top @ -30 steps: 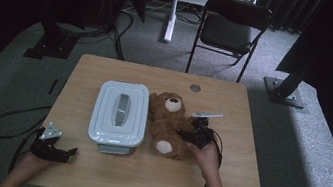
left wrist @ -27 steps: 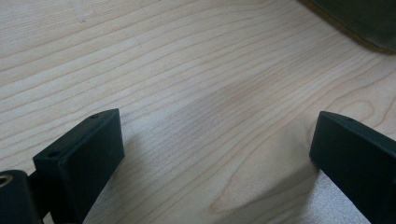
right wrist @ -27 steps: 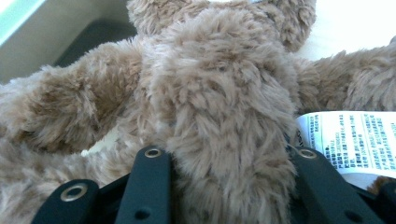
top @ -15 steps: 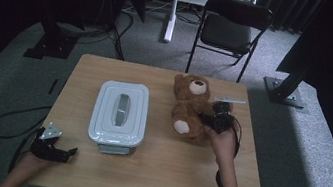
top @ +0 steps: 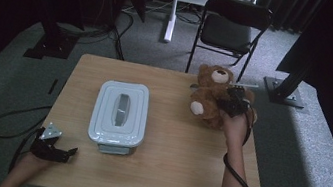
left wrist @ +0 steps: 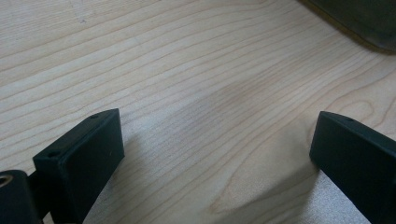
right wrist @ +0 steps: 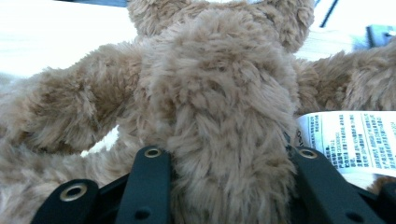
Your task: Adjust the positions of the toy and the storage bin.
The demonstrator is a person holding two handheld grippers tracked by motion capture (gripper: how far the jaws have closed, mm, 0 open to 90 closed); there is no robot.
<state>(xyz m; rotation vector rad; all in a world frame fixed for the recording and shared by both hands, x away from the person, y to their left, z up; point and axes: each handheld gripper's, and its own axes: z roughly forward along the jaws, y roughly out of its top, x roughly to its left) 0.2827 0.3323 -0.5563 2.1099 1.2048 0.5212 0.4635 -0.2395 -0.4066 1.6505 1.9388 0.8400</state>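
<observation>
From the high view the right gripper (top: 231,104) grips the teddy bear (top: 209,96) near the table's (top: 162,174) far right corner, away from the lidded container (top: 119,112), while the left gripper view shows the left gripper (left wrist: 215,154) wide apart on bare wood, and the right gripper view shows jaws clamped on plush, so any placing seems not yet done.

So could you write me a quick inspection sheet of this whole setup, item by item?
Surface: wooden table, light grain, bare at the near edge.
Job's things: teddy bear at the far right corner; lidded grey box left of centre.
Clutter: nothing seen.
Grippers: right gripper clamped on the bear's plush; left gripper open, resting at the near left corner.
Cables: one along the right forearm; one looping on the floor at left.
Surroundings: folding chair, dark stands, grey carpet.
</observation>
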